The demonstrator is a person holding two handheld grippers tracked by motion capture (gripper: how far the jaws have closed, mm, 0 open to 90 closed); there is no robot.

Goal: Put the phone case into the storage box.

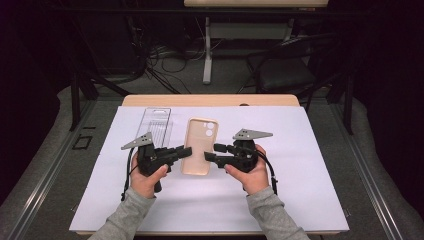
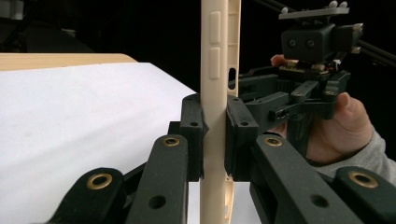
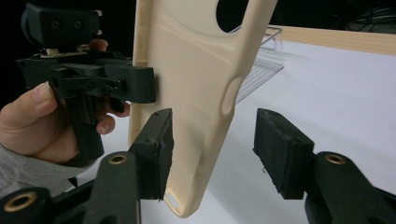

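1 white sheet (image 1: 300, 165) over wooden table (image 1: 210, 100)

room: dark | floor (image 1: 45, 165): grey | table (image 1: 210, 100): wood, white sheet (image 1: 310, 165) | behind: chair (image 1: 285, 70), cables (image 1: 165, 60)

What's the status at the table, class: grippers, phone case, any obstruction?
Left gripper shut on the beige phone case. Right gripper open, jaws either side of the case's edge, not pressing. Clear plastic package lies behind on the white sheet, not obstructing.
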